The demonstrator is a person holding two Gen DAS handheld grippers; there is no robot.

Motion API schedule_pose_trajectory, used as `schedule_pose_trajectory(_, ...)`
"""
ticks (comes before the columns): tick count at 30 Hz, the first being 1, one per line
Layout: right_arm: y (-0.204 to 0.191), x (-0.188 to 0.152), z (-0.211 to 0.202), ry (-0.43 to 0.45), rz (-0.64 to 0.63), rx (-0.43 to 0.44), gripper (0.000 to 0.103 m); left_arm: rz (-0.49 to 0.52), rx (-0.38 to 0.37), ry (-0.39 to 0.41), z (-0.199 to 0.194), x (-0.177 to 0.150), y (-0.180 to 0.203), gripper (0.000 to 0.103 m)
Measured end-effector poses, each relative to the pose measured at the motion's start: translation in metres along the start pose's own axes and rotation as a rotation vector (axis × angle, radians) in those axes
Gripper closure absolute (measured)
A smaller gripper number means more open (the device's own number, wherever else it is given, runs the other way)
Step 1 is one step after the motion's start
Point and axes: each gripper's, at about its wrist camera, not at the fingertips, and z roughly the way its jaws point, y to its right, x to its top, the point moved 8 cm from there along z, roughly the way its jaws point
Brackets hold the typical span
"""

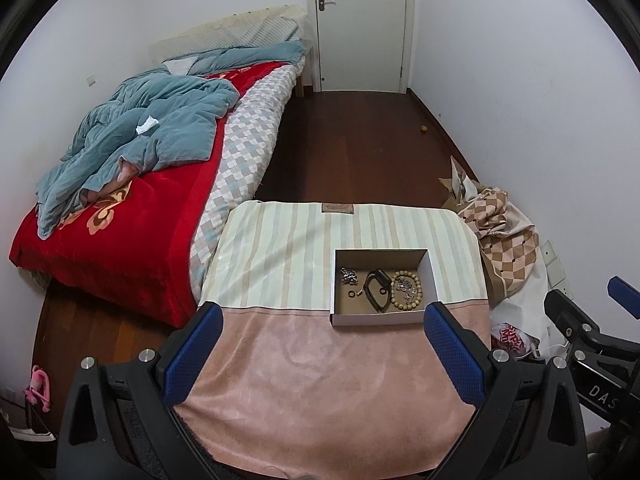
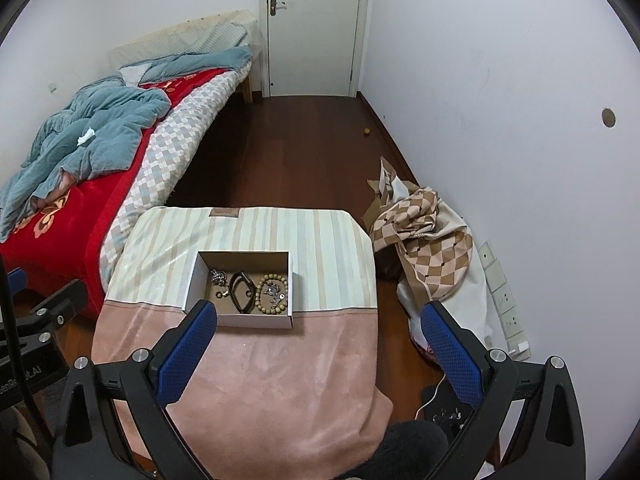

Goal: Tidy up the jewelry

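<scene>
**Jewelry lying loose in the box, both grippers held back with jaws spread**

The left gripper [image 1: 324, 344] is being held wide open and empty over the pink cloth [image 1: 320, 380], and the right gripper [image 2: 316, 340] is likewise being held spread and empty. The shallow cardboard box [image 1: 380, 317] is sitting just ahead of the left gripper, toward its right finger; from the right gripper it is lying ahead, by the left finger.

Inside, a wooden bead bracelet [image 1: 406, 286], a dark looped band [image 1: 378, 288], a silver chain cluster [image 1: 349, 276] and a small ring [image 1: 351, 294] are being kept side by side. All are judged light. The chain is likely limp and prone to snagging; the beads are probably smooth and apt to roll, so one side of the bracelet's loop is being favoured as a pinch point. The band looks stiffer and easiest to take across its arc.
</scene>
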Motion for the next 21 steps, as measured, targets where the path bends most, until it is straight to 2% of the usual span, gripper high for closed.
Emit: schedule_pose_trajectory(21, 0.0049, -0.0032, 0.0032, -0.007, 0.005, 0.0, 0.0, 0.002, -0.006, -0.003, 0.0076, -0.0047, 0.0038, 0.0)
